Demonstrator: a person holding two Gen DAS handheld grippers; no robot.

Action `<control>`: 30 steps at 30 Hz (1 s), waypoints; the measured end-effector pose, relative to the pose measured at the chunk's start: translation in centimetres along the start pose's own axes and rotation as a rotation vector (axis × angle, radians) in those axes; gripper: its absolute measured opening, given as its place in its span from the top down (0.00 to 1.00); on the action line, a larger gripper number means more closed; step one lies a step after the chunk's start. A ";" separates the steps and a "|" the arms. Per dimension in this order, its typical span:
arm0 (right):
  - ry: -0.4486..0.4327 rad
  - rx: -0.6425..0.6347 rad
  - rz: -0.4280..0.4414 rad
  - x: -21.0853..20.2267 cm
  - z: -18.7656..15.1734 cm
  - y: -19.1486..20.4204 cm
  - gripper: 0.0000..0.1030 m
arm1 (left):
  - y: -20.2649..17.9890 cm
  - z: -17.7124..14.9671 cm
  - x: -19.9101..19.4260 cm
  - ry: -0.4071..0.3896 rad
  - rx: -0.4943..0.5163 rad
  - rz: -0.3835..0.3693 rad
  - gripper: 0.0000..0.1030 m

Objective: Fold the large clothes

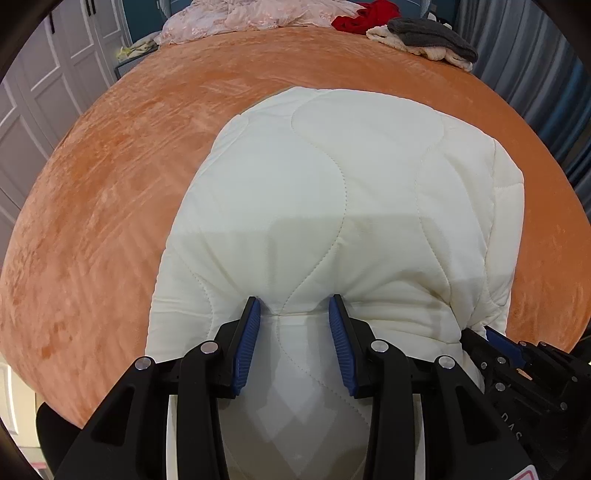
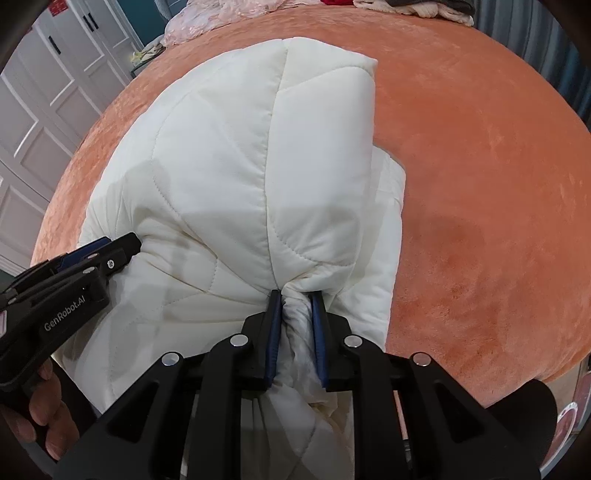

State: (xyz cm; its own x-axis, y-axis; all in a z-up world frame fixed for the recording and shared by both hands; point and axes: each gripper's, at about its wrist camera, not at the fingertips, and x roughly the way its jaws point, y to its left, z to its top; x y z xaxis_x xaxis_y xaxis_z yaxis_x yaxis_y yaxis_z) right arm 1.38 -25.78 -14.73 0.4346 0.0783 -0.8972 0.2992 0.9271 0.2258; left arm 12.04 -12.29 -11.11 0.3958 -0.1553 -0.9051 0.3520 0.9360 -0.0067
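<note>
A white quilted jacket (image 1: 332, 192) lies folded on the orange bed cover (image 1: 110, 221), its near part lifted toward me. In the left wrist view my left gripper (image 1: 294, 306) is shut on a thick fold of the jacket, which bulges between the blue pads (image 1: 251, 332). My right gripper (image 2: 295, 297) is shut on a tight bunch of the jacket (image 2: 229, 166) near its right edge. Each gripper shows in the other's view: the right gripper (image 1: 495, 343) at the lower right, the left gripper (image 2: 122, 247) at the left, with a hand (image 2: 44, 406) on its handle.
At the bed's far end lie a pink lace garment (image 1: 240, 18), a red garment (image 1: 365, 18) and grey and cream knitwear (image 1: 424, 40). White wardrobe doors (image 1: 37, 110) stand on the left, grey curtains (image 1: 535, 55) on the right. Bare orange cover surrounds the jacket.
</note>
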 end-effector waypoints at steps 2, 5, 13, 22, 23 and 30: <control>-0.001 0.016 0.013 0.0 0.0 -0.5 0.85 | -0.1 -0.1 0.0 -0.007 0.003 0.006 0.65; -0.004 0.038 0.041 -0.4 0.1 -1.2 0.83 | -0.2 -0.2 -0.2 -0.014 0.005 0.012 0.65; -0.047 0.070 0.078 -6.8 -0.2 -2.0 0.67 | 1.9 -0.7 -4.3 0.010 -0.036 -0.087 0.64; 0.043 -0.112 -0.010 -6.3 -3.7 1.5 0.68 | 2.7 -4.4 -5.9 0.063 -0.036 -0.123 0.64; 0.058 -0.095 -0.008 -5.4 -3.9 1.2 0.68 | 2.6 -4.7 -5.5 0.069 -0.037 -0.122 0.64; 0.068 -0.087 -0.019 -3.3 -4.1 0.7 0.67 | 1.3 -5.8 -4.3 0.049 0.006 -0.061 0.64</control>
State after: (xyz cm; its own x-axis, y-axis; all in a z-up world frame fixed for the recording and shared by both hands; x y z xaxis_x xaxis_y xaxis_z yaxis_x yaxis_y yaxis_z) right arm -3.35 -23.89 -13.21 0.3703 0.0824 -0.9253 0.2304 0.9568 0.1774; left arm 5.89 -8.62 -9.71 0.3311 -0.1965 -0.9229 0.3798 0.9231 -0.0602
